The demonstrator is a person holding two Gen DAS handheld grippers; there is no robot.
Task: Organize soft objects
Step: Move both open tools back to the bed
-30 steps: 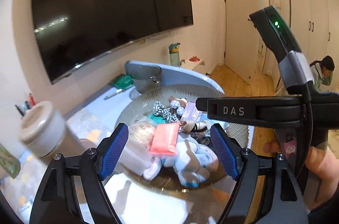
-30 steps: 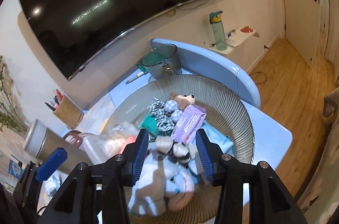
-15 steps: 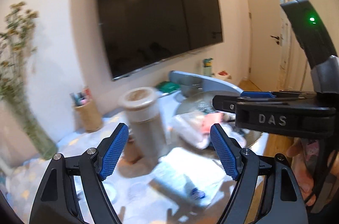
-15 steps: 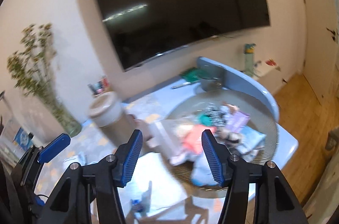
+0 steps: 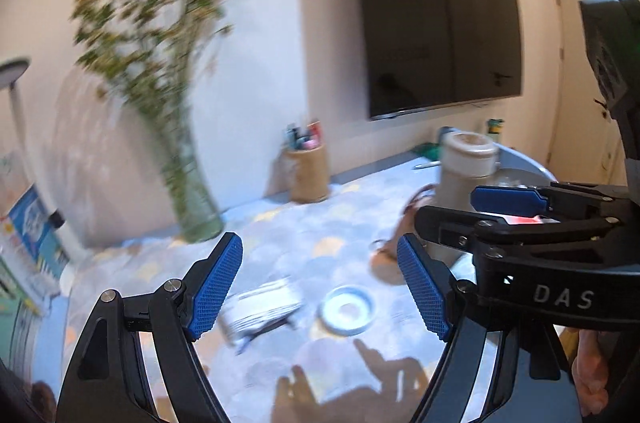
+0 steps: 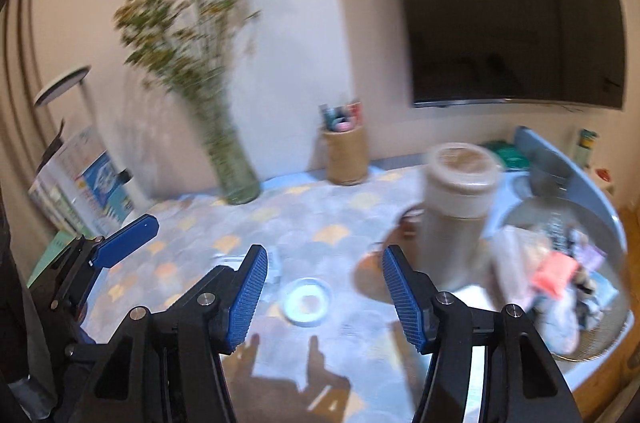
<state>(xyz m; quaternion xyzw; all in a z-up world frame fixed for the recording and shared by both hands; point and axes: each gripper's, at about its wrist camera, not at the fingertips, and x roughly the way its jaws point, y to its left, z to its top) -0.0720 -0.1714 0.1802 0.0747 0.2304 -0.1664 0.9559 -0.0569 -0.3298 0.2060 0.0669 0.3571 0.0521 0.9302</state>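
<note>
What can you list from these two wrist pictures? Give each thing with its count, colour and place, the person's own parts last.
Vase of flowers: one, green, by the wall.
Pen holder: one, tan, by the wall.
Flask: one, beige, mid-table.
Round lid: one, pale, table front.
Basket of soft objects: one, mixed colours, table's right end.
TV: one, black, on the wall.
Left claw: blue pads, open, empty.
Right claw: blue pads, open, empty.

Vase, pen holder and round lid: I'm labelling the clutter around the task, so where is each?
Vase [image 6: 240,179]: right wrist view, on the glass body.
Pen holder [image 6: 346,155]: right wrist view, on the woven side.
Round lid [image 6: 307,301]: right wrist view, on its middle.
</note>
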